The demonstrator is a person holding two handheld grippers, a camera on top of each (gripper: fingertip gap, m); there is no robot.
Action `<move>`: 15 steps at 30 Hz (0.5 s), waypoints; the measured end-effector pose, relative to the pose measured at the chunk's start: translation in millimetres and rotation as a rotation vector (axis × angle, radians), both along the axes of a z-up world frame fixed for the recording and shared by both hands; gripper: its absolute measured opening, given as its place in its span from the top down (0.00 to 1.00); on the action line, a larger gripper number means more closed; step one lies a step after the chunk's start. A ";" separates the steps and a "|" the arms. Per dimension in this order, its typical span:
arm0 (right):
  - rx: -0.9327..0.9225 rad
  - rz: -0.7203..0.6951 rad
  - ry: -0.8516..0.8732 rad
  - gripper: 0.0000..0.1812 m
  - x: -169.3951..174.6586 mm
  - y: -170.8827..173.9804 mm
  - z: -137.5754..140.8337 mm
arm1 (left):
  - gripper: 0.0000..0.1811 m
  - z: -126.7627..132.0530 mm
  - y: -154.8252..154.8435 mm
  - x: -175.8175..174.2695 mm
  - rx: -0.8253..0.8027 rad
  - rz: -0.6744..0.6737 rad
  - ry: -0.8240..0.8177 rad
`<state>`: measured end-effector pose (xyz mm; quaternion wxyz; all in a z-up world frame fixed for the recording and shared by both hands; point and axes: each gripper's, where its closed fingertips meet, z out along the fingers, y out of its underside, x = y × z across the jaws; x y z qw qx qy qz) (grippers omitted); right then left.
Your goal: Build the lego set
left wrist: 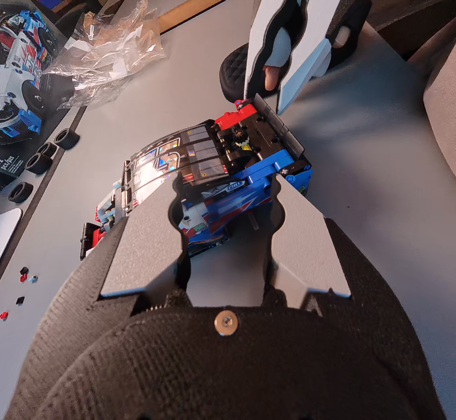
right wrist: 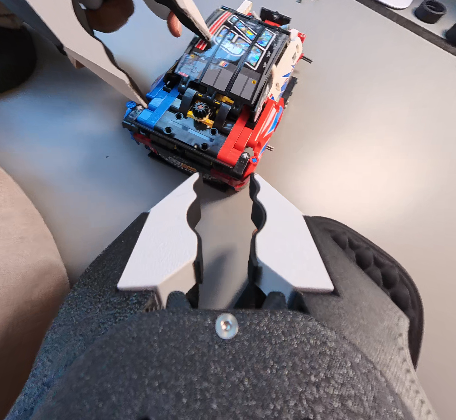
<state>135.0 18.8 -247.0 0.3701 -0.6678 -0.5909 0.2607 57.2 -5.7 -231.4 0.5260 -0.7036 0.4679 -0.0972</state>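
Car (left wrist: 217,173) sits wheel-less mid-table between both spread, empty grippers, left gripper (left wrist: 225,183) at its blue flank, right gripper (right wrist: 225,176) at its tail; recommend steadying body before pressing tyres (left wrist: 39,161) on.

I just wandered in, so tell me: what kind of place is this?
Probably an office or hobby desk: a grey table holds a half-built toy car, loose tyres, empty plastic bags and its box.

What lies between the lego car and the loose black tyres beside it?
Only bare grey table. The left wrist view shows the lego car and the loose black tyres standing apart, with nothing on the stretch between them.
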 end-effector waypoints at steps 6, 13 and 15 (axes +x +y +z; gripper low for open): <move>0.013 0.200 0.038 0.66 3.3 -3.4 7.8 | 0.61 1.2 0.0 -1.0 0.023 -0.027 -0.038; 0.086 0.372 0.017 0.63 2.9 8.9 0.1 | 0.57 17.9 -2.5 -19.8 -0.062 0.079 -0.202; 0.110 0.441 0.002 0.66 1.3 10.6 -1.1 | 0.56 17.5 -5.8 -24.4 -0.107 0.138 -0.228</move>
